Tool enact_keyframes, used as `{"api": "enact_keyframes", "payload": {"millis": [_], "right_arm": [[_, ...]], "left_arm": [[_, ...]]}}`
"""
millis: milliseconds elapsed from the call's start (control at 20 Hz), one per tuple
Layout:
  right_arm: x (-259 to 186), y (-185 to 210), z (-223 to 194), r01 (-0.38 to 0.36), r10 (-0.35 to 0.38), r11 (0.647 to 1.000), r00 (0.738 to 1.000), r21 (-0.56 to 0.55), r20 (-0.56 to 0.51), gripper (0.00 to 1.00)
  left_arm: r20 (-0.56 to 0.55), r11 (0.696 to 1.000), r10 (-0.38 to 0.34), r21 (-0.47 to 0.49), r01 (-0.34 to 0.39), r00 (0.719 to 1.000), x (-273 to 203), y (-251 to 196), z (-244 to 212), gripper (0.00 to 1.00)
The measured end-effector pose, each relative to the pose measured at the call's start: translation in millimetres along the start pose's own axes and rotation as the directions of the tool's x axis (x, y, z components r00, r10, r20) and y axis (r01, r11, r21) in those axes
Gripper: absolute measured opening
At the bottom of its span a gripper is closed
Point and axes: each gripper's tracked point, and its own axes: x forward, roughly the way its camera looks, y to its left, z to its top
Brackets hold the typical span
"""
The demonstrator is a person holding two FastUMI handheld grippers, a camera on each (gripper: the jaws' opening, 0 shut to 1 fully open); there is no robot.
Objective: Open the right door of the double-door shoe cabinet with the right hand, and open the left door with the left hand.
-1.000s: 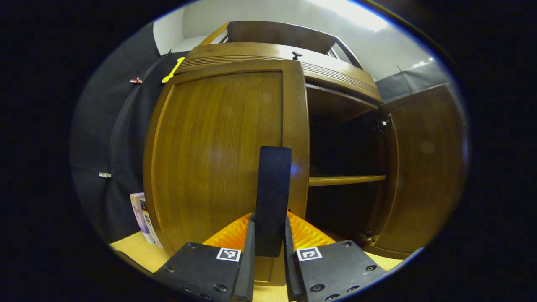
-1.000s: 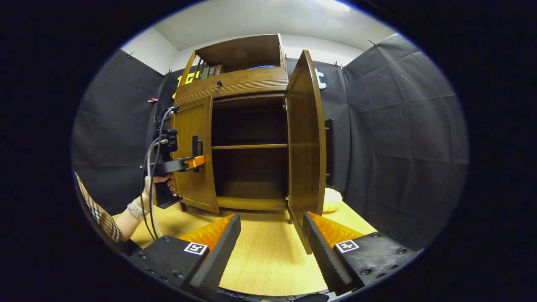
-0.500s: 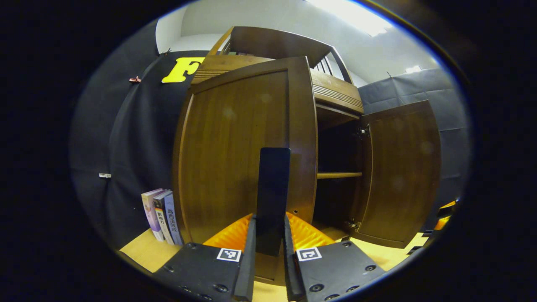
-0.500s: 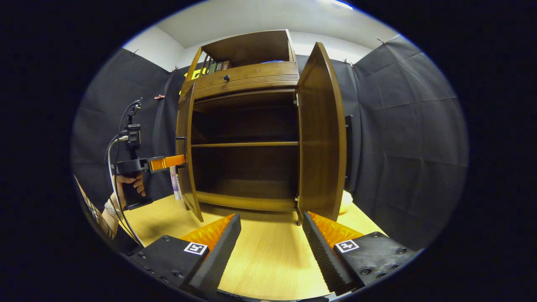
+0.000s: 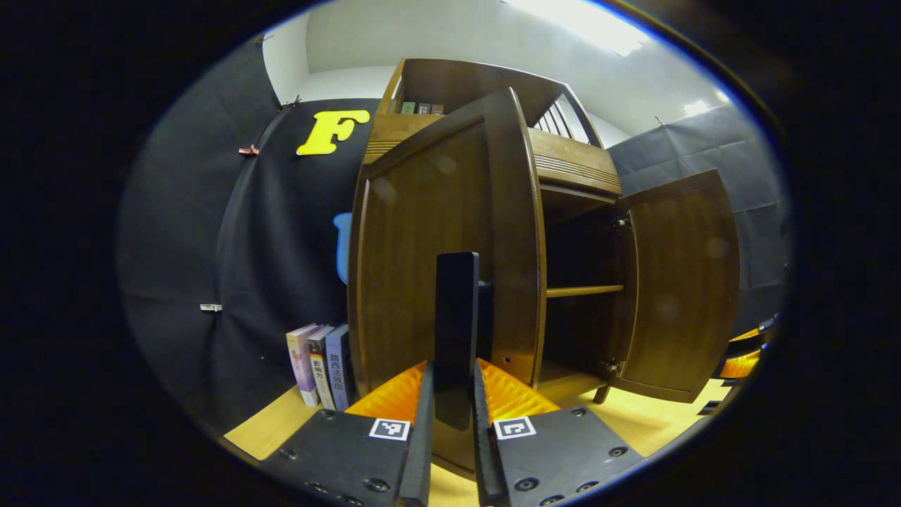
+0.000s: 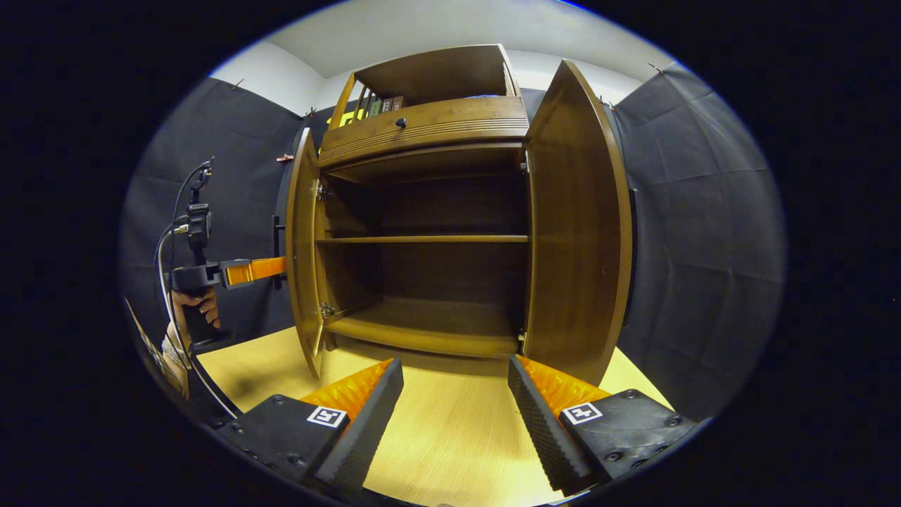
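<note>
The wooden shoe cabinet (image 6: 429,127) stands with both doors swung wide. Its left door (image 5: 429,253) carries a tall black handle (image 5: 455,331), and my left gripper (image 5: 450,394) is shut on that handle. From the right gripper view the left door (image 6: 304,246) is edge-on, with the left gripper (image 6: 271,267) at its outer face, held by a hand (image 6: 193,303). The right door (image 6: 577,239) stands open, its inner face toward me. My right gripper (image 6: 454,401) hangs open over the table in front of the cabinet, holding nothing. Inside, one shelf (image 6: 422,239) is bare.
Three books (image 5: 320,366) stand against the booth wall left of the cabinet. The light wooden table (image 6: 450,436) stretches in front. More books sit in the cabinet's top compartment (image 6: 380,105). A drawer with a small knob (image 6: 400,122) runs above the doors.
The left door has swung further open, pulled by my left gripper on its handle. The right gripper view has shifted closer and now faces the cabinet interior more squarely.
</note>
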Motion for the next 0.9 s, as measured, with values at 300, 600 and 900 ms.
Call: {"api": "enact_keyframes", "payload": {"millis": [300,600,900], "right_arm": [[2.9,4.1,-4.5,-0.029,0.029,0.999,0.999,0.013,-0.013,0.95],[12.1,14.0,-4.5,-0.054,0.054,0.998,0.998,-0.010,-0.022,0.95],[17.0,24.8,-13.8,-0.077,0.075,0.997,0.996,-0.021,-0.051,0.95]], "left_arm": [[-0.003,0.997,0.081,0.015,-0.081,0.997,-21.9,30.1,-2.7,0.25],[0.004,0.968,0.246,0.057,-0.246,0.969,-40.7,79.3,-6.4,0.17],[-0.006,0.960,0.280,-0.005,-0.280,0.960,-52.6,104.6,-11.2,0.11]]}}
